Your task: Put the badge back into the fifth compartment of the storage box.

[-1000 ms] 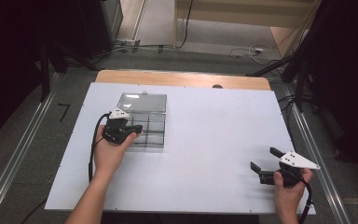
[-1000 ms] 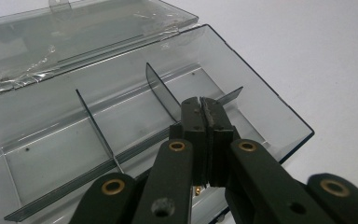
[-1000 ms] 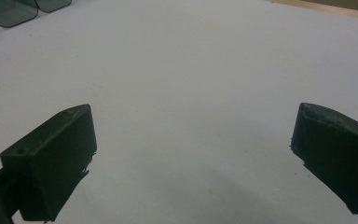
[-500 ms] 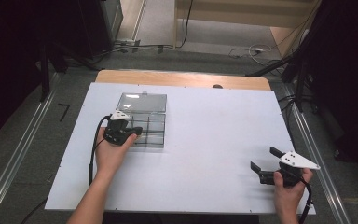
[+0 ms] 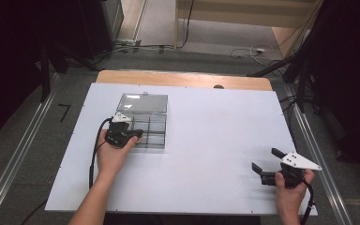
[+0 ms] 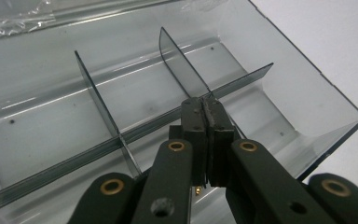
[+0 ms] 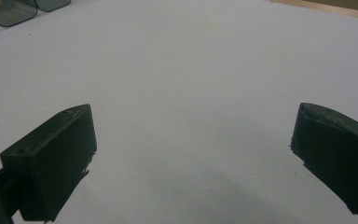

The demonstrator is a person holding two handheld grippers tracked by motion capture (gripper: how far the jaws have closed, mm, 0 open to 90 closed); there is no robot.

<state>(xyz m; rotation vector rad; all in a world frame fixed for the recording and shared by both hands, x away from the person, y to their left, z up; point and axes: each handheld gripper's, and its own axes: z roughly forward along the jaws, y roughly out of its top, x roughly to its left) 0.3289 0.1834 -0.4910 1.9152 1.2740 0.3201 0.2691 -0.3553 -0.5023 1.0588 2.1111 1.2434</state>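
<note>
A clear plastic compartment box (image 5: pixel 152 125) lies open on the left half of the white table (image 5: pixel 206 140), its lid (image 5: pixel 143 102) folded back flat behind it. Thin dividers (image 6: pixel 95 91) split the box (image 6: pixel 289 84) into several cells, and the ones I see hold nothing. My left gripper (image 5: pixel 138 136) reaches into the box from its near left side. Its jaws are shut, the pads pressed flat together (image 6: pixel 205 106) just above a divider crossing, with nothing seen between them. My right gripper (image 5: pixel 265 158) rests near the table's front right corner, open (image 7: pixel 193 140) over bare table.
A strip of wooden tabletop (image 5: pixel 183 78) runs along the far edge of the white sheet. Cables lie on the floor beyond (image 5: pixel 243 49). Metal rails (image 5: pixel 23 150) flank the table. A corner of the box (image 7: pixel 9 11) appears at the top left of the right gripper view.
</note>
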